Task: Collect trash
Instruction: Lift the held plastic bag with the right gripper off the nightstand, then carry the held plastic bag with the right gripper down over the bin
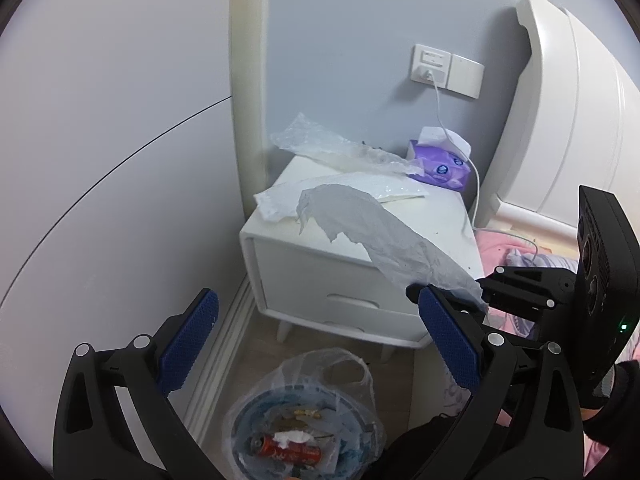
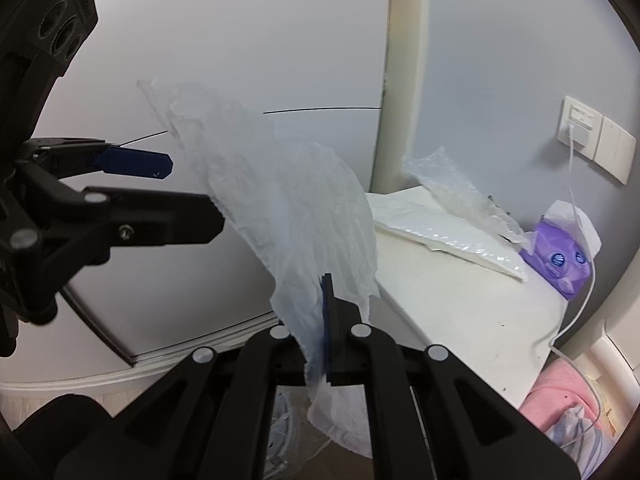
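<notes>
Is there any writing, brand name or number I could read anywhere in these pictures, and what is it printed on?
No text is clear enough to quote.
Purple tissue pack: round blue logos, print too small to read.
Red can in the trash bin: pale markings, blurred.
Wall socket: faint marks, unreadable.
Left gripper's blue pad: tiny pale mark, illegible.

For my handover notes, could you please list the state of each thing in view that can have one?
Right gripper: shut on the tissue.
Tissue: held, hanging in the air.
Left gripper: open, nothing between its fingers.
Bin: on the floor, bag-lined, holding trash.
Wrap: crumpled, lying on the nightstand.
Nightstand: drawers shut.
Tissue pack: open, a sheet sticking out.
Cable: plugged into the wall socket.
</notes>
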